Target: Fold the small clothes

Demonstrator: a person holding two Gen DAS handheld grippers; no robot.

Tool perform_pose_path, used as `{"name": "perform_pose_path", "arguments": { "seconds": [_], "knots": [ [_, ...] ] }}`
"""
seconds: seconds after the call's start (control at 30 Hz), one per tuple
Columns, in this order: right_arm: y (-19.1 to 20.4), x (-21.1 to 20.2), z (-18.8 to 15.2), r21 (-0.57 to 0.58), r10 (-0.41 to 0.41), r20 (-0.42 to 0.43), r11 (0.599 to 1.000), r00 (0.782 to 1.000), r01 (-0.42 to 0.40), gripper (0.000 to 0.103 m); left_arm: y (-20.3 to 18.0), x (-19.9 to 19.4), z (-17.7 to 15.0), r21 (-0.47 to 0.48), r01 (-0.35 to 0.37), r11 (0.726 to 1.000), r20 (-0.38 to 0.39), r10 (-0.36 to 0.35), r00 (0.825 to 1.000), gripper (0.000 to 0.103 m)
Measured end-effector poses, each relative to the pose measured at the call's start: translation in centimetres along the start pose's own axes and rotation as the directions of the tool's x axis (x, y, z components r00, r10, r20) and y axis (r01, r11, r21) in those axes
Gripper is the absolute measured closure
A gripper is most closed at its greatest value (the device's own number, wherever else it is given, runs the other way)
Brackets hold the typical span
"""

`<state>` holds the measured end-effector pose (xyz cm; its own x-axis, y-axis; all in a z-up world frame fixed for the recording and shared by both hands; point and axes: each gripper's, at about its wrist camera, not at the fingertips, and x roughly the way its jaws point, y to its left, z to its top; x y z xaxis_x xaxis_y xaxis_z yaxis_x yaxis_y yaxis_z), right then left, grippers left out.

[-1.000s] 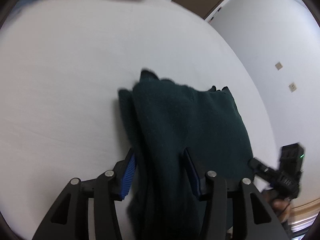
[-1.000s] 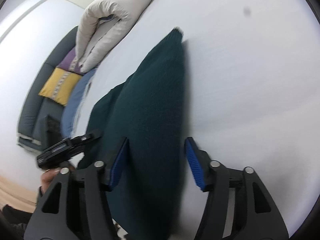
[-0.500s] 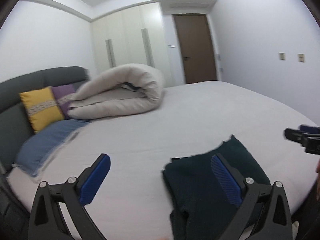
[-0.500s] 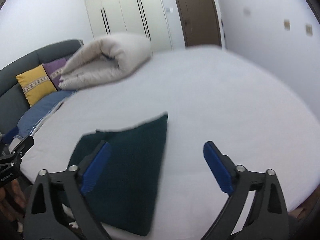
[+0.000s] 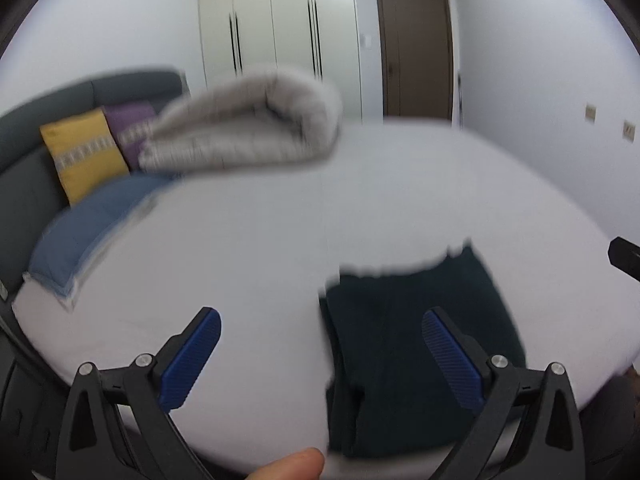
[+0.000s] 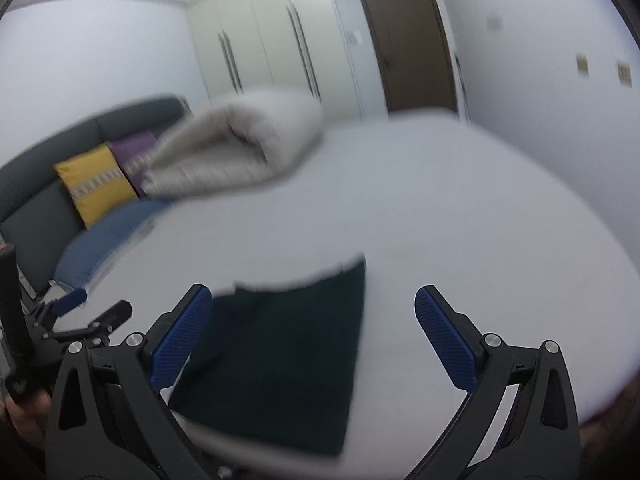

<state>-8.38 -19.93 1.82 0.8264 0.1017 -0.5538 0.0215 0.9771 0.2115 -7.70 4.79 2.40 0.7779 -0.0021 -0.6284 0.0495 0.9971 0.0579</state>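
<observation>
Both tools are released: left tool (image 5: 320,354) and right tool (image 6: 313,332) have jaws spread wide, nothing between the pads, both lifted off the bed (image 5: 400,200). Frames are motion-blurred, so fine detail is unreliable.

The dark green garment (image 5: 420,344) lies flat on the white bed at the near edge, a compact rectangle with stacked layers showing along its left side. In the right wrist view the same garment (image 6: 288,356) sits under and between the spread jaws, not touched.

Judgement: the fold on this piece looks finished; the step in hand is let-go and clear-off. No second garment visible in either view.

Next move likely calls for either squaring the stack (light press on the left edge where the layers bunch) or shifting the piece away from the near edge, since it sits close to the drop. Any regrasp should pinch all layers together or the fold opens.
</observation>
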Motion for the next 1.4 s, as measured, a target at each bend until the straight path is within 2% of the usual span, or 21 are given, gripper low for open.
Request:
{"name": "perform_pose_path", "arguments": {
  "seconds": [0.17, 0.23, 0.37, 0.87, 1.4],
  "knots": [
    [-0.6, 3.2, -2.5, 0.04, -0.063, -0.184, 0.997, 0.981, 0.071, 0.0, -1.0, 2.4, -2.7, -0.009, 0.026, 1.0, -0.127, -0.027, 0.992, 0.0],
    [-0.7, 4.1, -3.6, 0.031, -0.089, -0.219, 0.995, 0.972, 0.098, 0.0, -1.3, 3.2, -3.7, -0.024, 0.047, 0.999, -0.171, -0.05, 0.984, 0.0],
    [-0.6, 5.1, -5.2, 0.005, -0.117, -0.262, 0.992, 0.958, 0.122, 0.0, -1.7, 4.1, -4.9, -0.034, 0.051, 0.998, -0.207, -0.057, 0.977, 0.0],
    [0.6, 9.4, -9.6, -0.077, -0.152, -0.324, 0.988, 0.934, 0.134, 0.0, -0.9, 5.8, -6.1, -0.054, 0.019, 0.998, -0.246, -0.032, 0.969, 0.0],
    [1.2, 11.4, -10.0, -0.104, -0.149, -0.357, 0.987, 0.922, 0.119, 0.0, -0.4, 6.9, -6.7, -0.064, 0.015, 0.998, -0.27, -0.032, 0.962, 0.0]
  ]
}}
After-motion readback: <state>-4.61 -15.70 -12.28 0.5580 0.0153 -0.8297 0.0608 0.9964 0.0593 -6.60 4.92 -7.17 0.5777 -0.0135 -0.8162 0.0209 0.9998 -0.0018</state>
